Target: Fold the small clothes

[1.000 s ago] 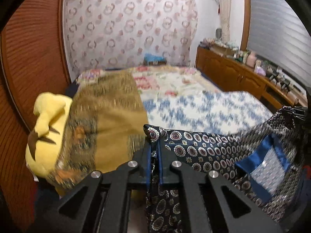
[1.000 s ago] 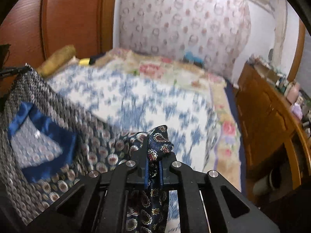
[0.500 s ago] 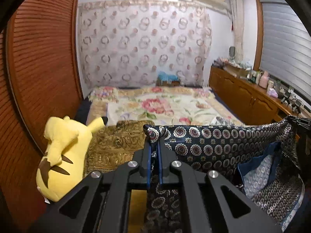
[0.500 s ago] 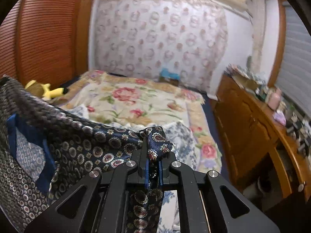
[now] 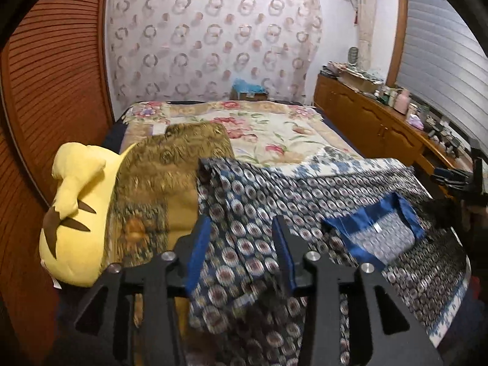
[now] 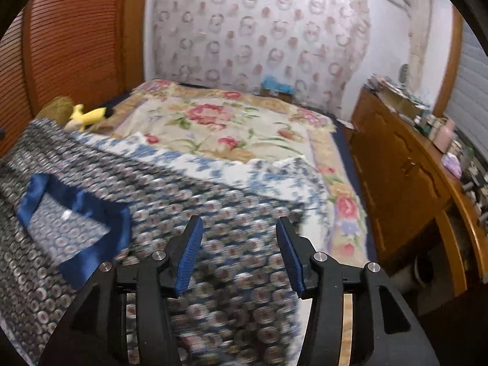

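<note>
I tilt my 2 grippers, left gripper (image 5: 241, 244) and right gripper (image 6: 238, 244), downward; jaws just opened, releasing the patterned shirt (image 5: 305, 201) lying beneath.

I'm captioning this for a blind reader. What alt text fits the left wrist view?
The left gripper, jaws just opened, hovers over a navy patterned garment spread on the bed, with cloth lying loose between its fingers. A yellow plush toy lies to the left.
</note>
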`<state>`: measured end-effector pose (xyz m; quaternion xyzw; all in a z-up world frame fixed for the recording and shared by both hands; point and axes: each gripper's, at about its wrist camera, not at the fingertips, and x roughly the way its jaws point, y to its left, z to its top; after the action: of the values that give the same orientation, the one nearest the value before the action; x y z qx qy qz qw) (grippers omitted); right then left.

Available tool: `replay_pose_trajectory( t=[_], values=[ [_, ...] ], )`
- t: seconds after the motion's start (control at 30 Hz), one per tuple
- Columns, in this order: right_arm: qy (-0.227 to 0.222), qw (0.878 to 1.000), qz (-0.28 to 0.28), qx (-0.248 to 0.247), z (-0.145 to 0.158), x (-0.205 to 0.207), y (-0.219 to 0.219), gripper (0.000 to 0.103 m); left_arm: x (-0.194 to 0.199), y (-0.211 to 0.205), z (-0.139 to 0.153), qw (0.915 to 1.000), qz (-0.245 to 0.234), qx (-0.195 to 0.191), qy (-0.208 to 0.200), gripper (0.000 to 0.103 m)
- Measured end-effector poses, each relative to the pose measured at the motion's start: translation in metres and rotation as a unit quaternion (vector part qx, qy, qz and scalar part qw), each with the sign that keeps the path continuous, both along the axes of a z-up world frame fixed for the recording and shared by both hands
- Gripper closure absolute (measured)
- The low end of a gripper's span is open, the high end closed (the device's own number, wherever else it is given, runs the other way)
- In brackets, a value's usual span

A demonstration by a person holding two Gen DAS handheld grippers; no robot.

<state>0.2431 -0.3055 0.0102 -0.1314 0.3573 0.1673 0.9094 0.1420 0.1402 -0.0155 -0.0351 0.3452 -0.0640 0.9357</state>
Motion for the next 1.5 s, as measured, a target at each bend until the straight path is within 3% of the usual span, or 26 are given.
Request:
replay_pose_trajectory(
  t=[0.33, 0.6, 0.77, 0.83, 0.9, 1.0, 1.2, 1.5],
  values=[
    [0.052, 0.996, 0.068, 0.024, -0.024, -0.010, 0.065, 0.052, -0.018, -0.017, -0.025, 0.9996, -0.012, 0.012, 0.020, 0.057],
    [0.097, 0.993, 0.061, 0.025, -0.050, 0.006, 0.095, 0.052, -0.024, -0.015, -0.053, 0.9988, -0.009, 0.014, 0.046, 0.056],
    [0.114, 0.991, 0.063, 0.019, -0.061, 0.007, 0.099, 0.052, -0.033, -0.014, -0.056, 0.9990, -0.007, 0.009, 0.044, 0.056],
    [0.113, 0.991, 0.067, 0.015, -0.063, 0.004, 0.100, 0.055, -0.038, -0.014, -0.056, 0.9990, -0.007, 0.005, 0.043, 0.056],
    [0.111, 0.991, 0.073, 0.019, -0.063, 0.000, 0.099, 0.074, -0.042, -0.014, -0.056, 0.9991, -0.007, 0.001, 0.042, 0.056],
    [0.100, 0.991, 0.088, 0.022, -0.060, -0.010, 0.097, 0.094, -0.050, -0.014, -0.058, 0.9991, -0.005, -0.006, 0.041, 0.056],
    [0.065, 0.990, 0.108, 0.059, -0.047, -0.046, 0.081, 0.099, -0.062, -0.012, -0.060, 0.9993, 0.008, 0.004, 0.036, 0.056],
    [0.039, 0.987, 0.126, 0.091, -0.036, -0.113, 0.062, 0.099, -0.085, -0.007, -0.060, 0.9995, 0.017, -0.013, 0.024, 0.056]
  ],
)
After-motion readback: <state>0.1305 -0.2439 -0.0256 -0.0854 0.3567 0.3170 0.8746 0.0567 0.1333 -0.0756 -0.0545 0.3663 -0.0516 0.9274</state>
